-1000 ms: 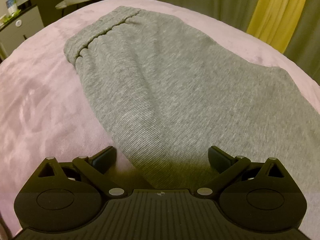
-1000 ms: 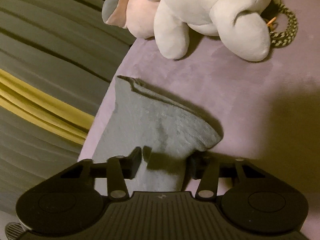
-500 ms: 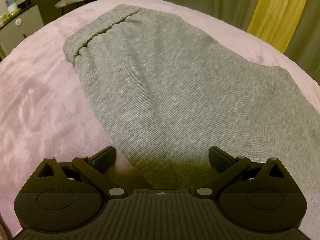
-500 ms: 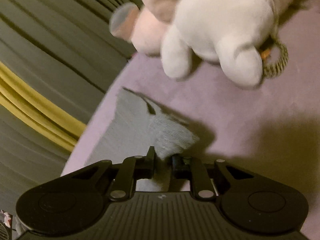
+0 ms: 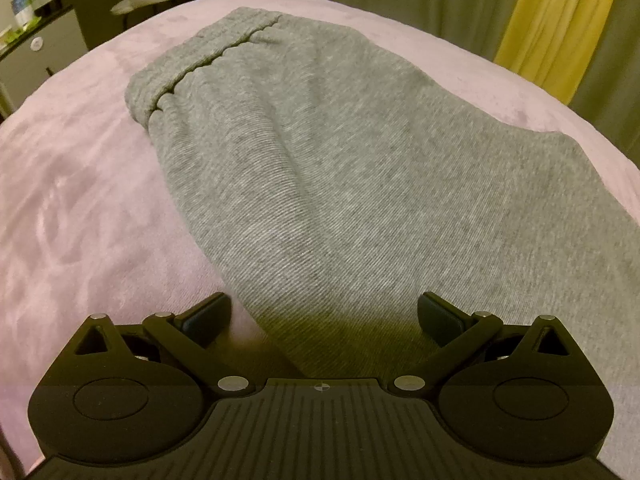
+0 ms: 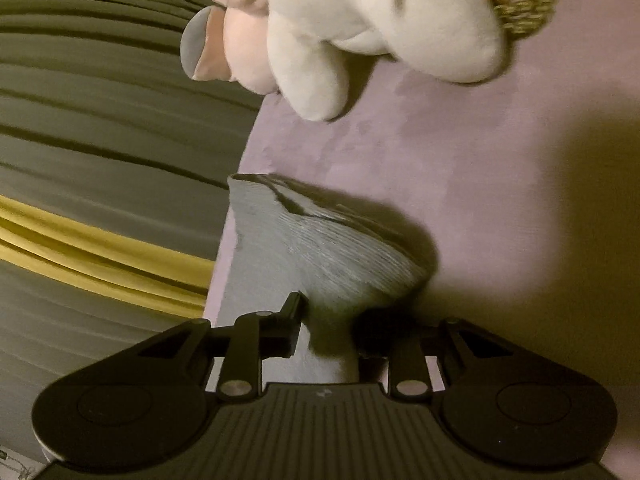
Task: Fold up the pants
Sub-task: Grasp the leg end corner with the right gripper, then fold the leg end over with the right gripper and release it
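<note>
Grey pants [image 5: 340, 184] lie flat along the bed's [image 5: 80, 200] far edge — soft, limp knit, best taken at cuff or waistband — left gripper [image 5: 324, 316] wide open above them, right gripper [image 6: 330, 324] narrowly straddling, having just reopened, the bunched cuff [image 6: 320, 240].

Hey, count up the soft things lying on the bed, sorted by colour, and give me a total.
Grey: 1, the pants
White and pink: 1, the plush toy
Olive green: 1, the braided cord behind the toy
Total: 3
</note>
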